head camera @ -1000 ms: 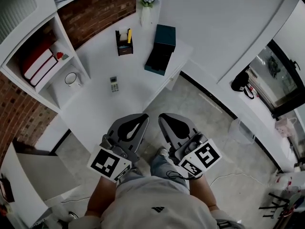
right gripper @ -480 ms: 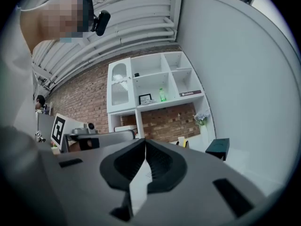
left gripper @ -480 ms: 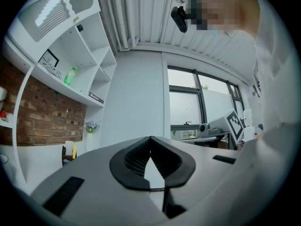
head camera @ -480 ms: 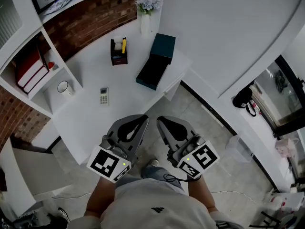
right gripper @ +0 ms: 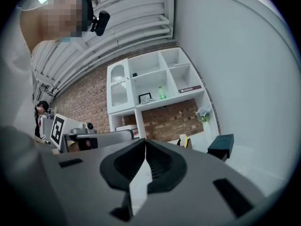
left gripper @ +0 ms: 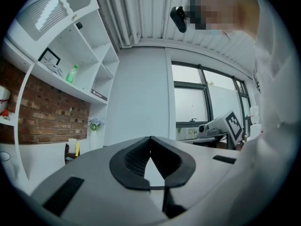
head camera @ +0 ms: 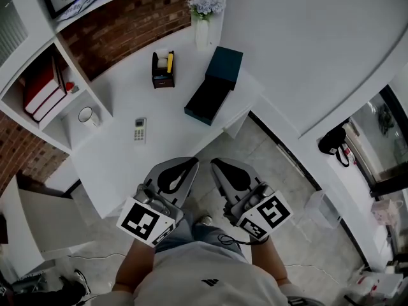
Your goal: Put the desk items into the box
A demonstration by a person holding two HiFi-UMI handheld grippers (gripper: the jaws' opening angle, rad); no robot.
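Your left tool [head camera: 193,161] and your right tool [head camera: 214,162] sit side by side low in front of you, at the near edge of the white bench [head camera: 121,164]. Each has its jaws closed tip to tip, with nothing between them, and both are well apart from every item on the bench.

The dark teal box [head camera: 213,85] stands open on the right part of the bench, near its right edge. The small white remote control [head camera: 140,129] lies flat near the middle of the bench, left of the box and apart from it. The dark desk organiser [head camera: 162,70], with a yellow item upright in it, stands further back near the brick wall, left of the box. The white vase of pale flowers [head camera: 203,24] stands at the back corner, behind the box.

On your left, the white mug [head camera: 86,115] rests in the low compartment of the white shelving unit [head camera: 64,142], and the red books [head camera: 41,88] lie in the compartment above it.
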